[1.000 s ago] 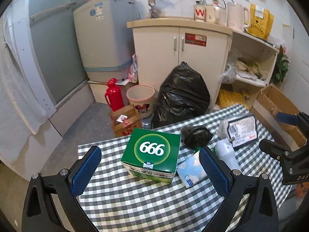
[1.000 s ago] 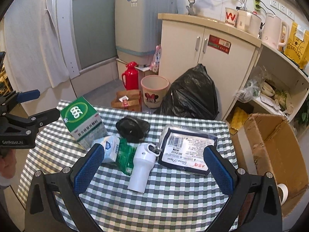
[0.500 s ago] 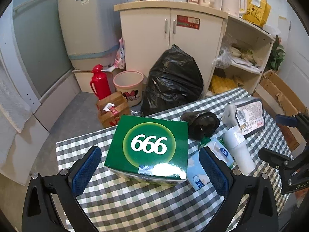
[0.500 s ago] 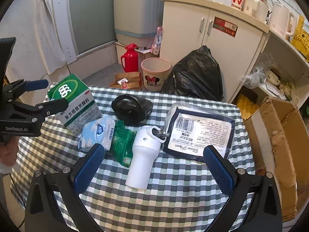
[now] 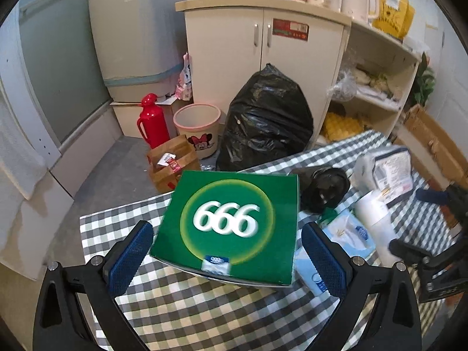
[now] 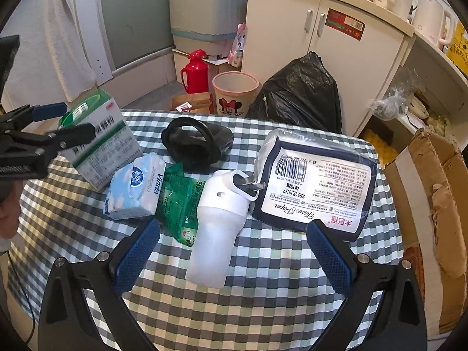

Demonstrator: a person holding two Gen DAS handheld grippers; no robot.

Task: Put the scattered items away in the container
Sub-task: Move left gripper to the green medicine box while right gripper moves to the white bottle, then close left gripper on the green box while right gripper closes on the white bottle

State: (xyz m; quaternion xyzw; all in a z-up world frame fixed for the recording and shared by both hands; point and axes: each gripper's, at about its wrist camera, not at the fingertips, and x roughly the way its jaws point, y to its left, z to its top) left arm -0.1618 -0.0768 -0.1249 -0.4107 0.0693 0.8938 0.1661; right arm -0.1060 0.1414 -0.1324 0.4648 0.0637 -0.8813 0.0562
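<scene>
Now the left tool (image 5: 226, 260) is spread around the green box (image 5: 231, 222), probably to grip it. Right tool (image 6: 232, 257), spread too, hovers over the white bottle (image 6: 216, 234).

A black bag (image 5: 264, 120) stands against the cabinet (image 5: 263, 46). Beside it stand a bin (image 5: 197, 128) and red flask (image 5: 152, 120).

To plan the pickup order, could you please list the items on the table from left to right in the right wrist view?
Green box → blue tissue pack → green sachet pack → white bottle → large tissue paper pack.
</scene>
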